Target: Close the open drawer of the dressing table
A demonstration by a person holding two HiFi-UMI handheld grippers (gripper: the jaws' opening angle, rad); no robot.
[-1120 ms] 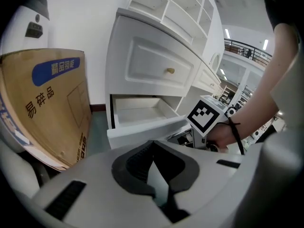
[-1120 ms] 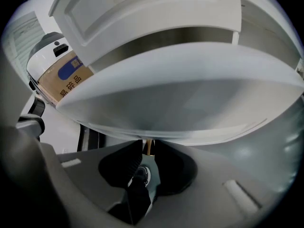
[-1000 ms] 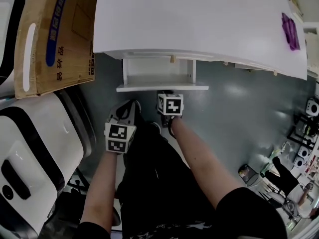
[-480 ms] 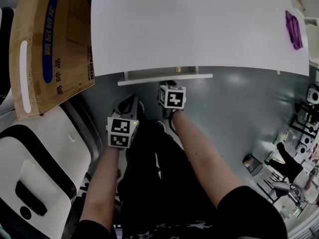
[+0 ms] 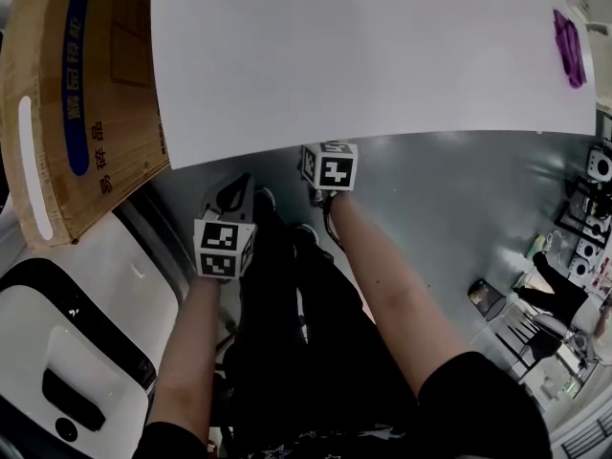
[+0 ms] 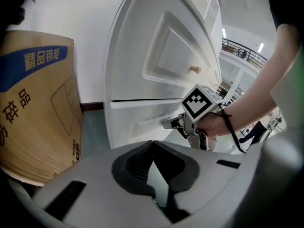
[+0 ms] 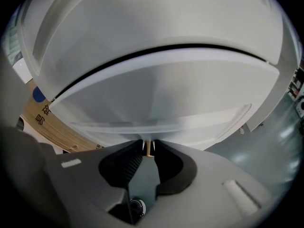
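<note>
The white dressing table [image 5: 382,55] fills the top of the head view, and its drawer no longer shows past the front edge. In the right gripper view the drawer front [image 7: 156,94] spans the frame, with a thin dark seam above it. My right gripper [image 7: 148,144] is shut on the drawer's small wooden knob [image 7: 148,148]. Its marker cube [image 5: 330,167] sits right at the table's edge. The left gripper view shows the right gripper [image 6: 173,122] against the drawer front [image 6: 142,122]. My left gripper [image 5: 241,189] hangs to the left, its tips [image 6: 152,142] together on nothing.
A large cardboard box [image 5: 67,103] leans at the left of the table. A white and black machine [image 5: 67,371] stands at the lower left. A purple object [image 5: 569,46] lies on the table's far right. Small clutter [image 5: 564,295] covers the floor at the right. My legs are below the grippers.
The drawer has slid in under the table top, from well out to hidden. My right gripper went in with it, up to the table's edge. The left gripper also moved toward the table.
</note>
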